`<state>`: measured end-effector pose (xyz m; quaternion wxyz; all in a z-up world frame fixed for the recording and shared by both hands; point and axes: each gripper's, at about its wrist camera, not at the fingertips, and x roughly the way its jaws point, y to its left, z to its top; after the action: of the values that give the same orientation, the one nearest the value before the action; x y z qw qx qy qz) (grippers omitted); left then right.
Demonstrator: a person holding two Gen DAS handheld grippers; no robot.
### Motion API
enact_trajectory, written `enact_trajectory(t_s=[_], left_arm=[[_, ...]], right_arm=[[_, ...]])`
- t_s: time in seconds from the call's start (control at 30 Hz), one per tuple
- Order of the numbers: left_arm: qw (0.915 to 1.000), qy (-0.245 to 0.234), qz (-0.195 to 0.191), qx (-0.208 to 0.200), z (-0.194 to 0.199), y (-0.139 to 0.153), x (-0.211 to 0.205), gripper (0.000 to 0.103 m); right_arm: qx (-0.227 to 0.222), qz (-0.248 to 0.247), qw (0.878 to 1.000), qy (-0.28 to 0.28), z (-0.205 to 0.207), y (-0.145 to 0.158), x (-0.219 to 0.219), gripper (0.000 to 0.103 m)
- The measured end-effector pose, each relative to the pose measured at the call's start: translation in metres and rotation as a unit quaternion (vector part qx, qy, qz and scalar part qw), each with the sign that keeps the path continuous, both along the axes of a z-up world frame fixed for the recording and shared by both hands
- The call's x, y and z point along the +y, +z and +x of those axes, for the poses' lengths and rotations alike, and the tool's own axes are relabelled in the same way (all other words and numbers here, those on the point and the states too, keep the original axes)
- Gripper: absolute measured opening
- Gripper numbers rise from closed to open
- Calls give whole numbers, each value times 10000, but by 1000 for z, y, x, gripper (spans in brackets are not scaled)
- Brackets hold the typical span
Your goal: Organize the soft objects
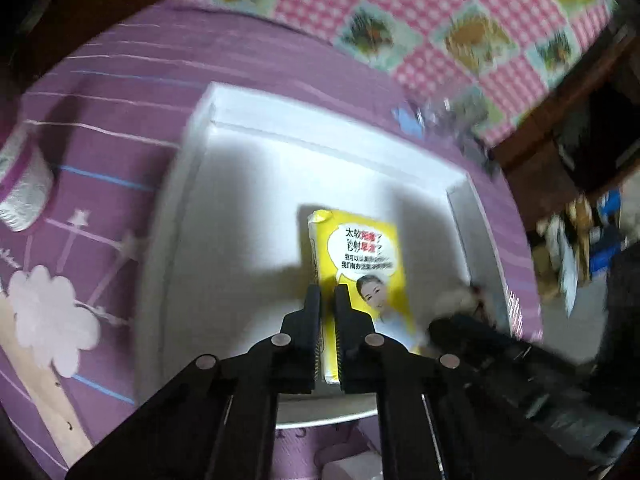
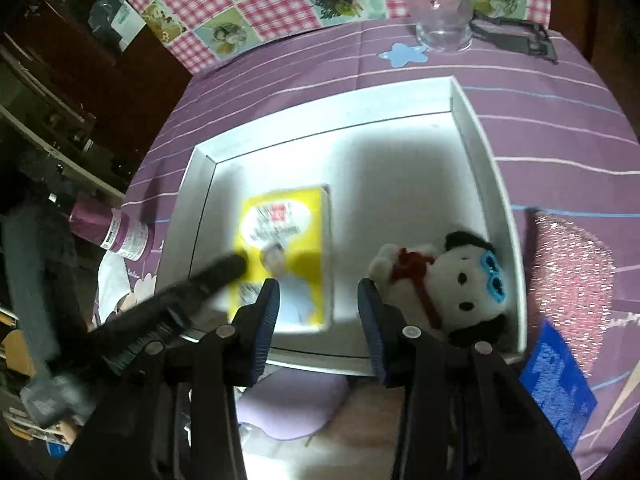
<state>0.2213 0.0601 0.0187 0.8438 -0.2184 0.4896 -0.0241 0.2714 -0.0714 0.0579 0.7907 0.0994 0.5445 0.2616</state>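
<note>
the left gripper [image 1: 327,292] is seen nearly closed, its jaws pinching the near edge of the yellow tissue pack [image 1: 360,276], which lies flat on the floor of the white box [image 1: 336,140], toward the near wall and left of centre as shown in the right wrist view. the right gripper [image 2: 318,288] is held at a medium width with nothing between its jaws, above the near wall of the box. the plush toy [image 2: 452,280] is located in the near right corner of the box, touching the right wall. the box rests on the purple striped cloth [image 2: 560,128]. the pack is judged light, soft and compressible, with a slick printed wrapper; a grip on a thin edge is expected to crush and possibly slip, so a hold across the narrow width is advised. the plush toy is judged light and yielding; it is best taken around the body, not by the red ribbon [image 2: 416,276]. the right wrist view alone shows the glass [image 2: 442,20] near the far edge of the cloth, the purple bottle [image 2: 112,232] lying beside the left wall of the box, and the pink sequined item [image 2: 572,272] beside the right wall. the left wrist view alone shows the contact between jaws and pack, and a silvery item [image 1: 24,188] at the left edge of the cloth; the toy appears there only as a blur.
</note>
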Motion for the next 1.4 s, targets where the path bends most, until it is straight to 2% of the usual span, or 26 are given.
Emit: enact_trajectory(t_s=[0.1, 0.13, 0.2, 0.33, 0.47, 0.63, 0.7, 0.77, 0.83, 0.9, 0.97, 1.03, 1.1, 1.17, 1.27, 1.33, 1.4], left_arm=[[9991, -425, 76, -9, 1, -2, -19, 5], [9982, -528, 269, -64, 0, 1, -26, 6], [9962, -630, 590, -123, -2, 2, -36, 6], [9947, -603, 814, -180, -6, 4, -38, 9], [9946, -430, 923, -187, -7, 3, -33, 21], [9956, -291, 867, -222, -6, 0, -26, 33], [9949, -253, 941, -274, -5, 1, -27, 42], [9927, -182, 1108, -441, -5, 6, -27, 42], [9875, -23, 1370, -777, -11, 19, -26, 45], [9831, 167, 1492, -1050, -18, 32, -23, 63], [9760, 432, 1592, -1423, -28, 50, -18, 72], [9657, 694, 1777, -1761, -39, 70, -14, 73], [9577, 834, 1923, -1972, -49, 87, -13, 85], [9510, 820, 2010, -2203, -60, 104, -14, 89], [9479, 898, 1930, -2368, -70, 117, -16, 91], [9482, 800, 1704, -2560, -79, 123, -20, 91], [9499, 620, 1664, -2572, -83, 127, -28, 91]], right_arm=[[-169, -87, 9998, -112, -2, 12, -9, 42], [-258, -205, 9993, -173, -3, 16, -11, 42], [-445, -424, 9976, -306, -4, 23, -17, 42], [-384, -343, 9981, -350, -4, 29, -26, 42], [-377, -353, 9982, -313, -4, 34, -30, 42], [-305, -243, 9982, -447, -6, 38, -40, 42], [-277, -184, 9982, -497, -6, 39, -44, 42], [-279, -150, 9983, -486, -7, 41, -45, 42], [-329, -153, 9981, -496, -9, 45, -47, 42], [-390, -210, 9973, -580, -11, 48, -49, 42], [-429, -237, 9967, -648, -13, 52, -51, 42], [-518, -230, 9957, -733, -17, 59, -56, 42], [-608, -189, 9948, -798, -22, 66, -60, 42], [-773, -74, 9936, -824, -29, 76, -65, 42], [-1128, 64, 9900, -843, -43, 90, -70, 43], [-1356, 1, 9877, -773, -52, 97, -69, 46], [-1539, 1, 9853, -736, -59, 99, -70, 47]])
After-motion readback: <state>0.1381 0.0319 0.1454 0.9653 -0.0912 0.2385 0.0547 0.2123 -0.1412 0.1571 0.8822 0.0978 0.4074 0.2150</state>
